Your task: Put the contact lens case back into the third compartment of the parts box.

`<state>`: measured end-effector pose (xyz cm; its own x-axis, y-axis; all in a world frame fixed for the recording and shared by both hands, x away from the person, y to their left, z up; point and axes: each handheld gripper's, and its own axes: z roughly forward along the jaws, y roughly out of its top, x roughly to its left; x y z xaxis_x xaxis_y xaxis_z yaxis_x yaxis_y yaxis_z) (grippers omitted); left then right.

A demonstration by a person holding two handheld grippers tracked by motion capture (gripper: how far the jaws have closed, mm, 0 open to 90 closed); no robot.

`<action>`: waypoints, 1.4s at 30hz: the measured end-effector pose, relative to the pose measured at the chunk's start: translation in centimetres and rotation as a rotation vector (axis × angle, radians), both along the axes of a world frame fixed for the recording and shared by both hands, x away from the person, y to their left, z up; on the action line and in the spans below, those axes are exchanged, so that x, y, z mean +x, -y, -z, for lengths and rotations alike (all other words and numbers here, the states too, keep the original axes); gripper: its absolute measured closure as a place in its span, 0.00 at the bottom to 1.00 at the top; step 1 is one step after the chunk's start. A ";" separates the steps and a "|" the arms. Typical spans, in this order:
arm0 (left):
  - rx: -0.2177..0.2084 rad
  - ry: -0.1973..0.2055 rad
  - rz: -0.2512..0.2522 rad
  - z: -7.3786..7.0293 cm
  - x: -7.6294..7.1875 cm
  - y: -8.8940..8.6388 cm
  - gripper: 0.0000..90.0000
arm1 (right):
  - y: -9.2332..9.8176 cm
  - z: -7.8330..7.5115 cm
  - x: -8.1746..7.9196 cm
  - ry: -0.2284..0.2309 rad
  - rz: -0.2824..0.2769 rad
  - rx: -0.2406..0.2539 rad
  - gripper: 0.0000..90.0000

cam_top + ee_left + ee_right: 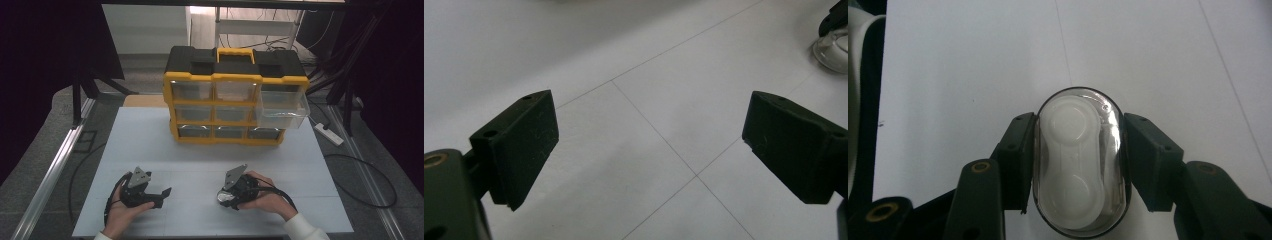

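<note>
- Step in hand, by the look of it: pick-up of the clear oval case [1079, 162], with a white two-cup insert visible inside.
- Right gripper [1079, 160] closed onto that case, pads [1018, 160] against its two long sides; firm seating of the far pad hard to judge, but no gap visible.
- In the high view, right gripper [231, 196] low on the white table [200, 150], near the front edge, right of centre, jaws pointing towards the person's left, right hand [262, 197] wrapped round its body from behind.
- Case [227, 197] resting on or just above the tabletop; contact with the surface not clear.
- Left gripper [649, 145] wide open and empty, nothing but bare tabletop between its jaws, case at the far upper right corner of its view.
- Left gripper [150, 192] held low by the left hand [125, 207], well apart from the right one, jaws pointing towards the case.
- Farther back: yellow-and-black drawer cabinet [235, 95] at the rear of the table, top right drawer [284, 107] pulled out, seemingly empty.
- Next move, likely: lift the case clear and carry it back and right to the open drawer; needs a steady squeeze on the smooth curved shell and enough height to clear the drawer's front wall.
</note>
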<state>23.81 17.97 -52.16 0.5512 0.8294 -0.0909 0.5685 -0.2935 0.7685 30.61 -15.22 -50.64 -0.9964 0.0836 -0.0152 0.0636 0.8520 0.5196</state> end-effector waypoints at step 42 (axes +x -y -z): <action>0.000 0.004 -0.002 0.0 0.0 0.0 0.09 | 2.3 -4.5 0.8 0.096 0.223 0.179 0.55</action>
<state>23.84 17.98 -52.14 0.5498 0.8305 -0.0891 0.5664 -0.2923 0.7706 31.40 -17.55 -46.18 -0.9479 0.3099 -0.0737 0.1821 0.7171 0.6728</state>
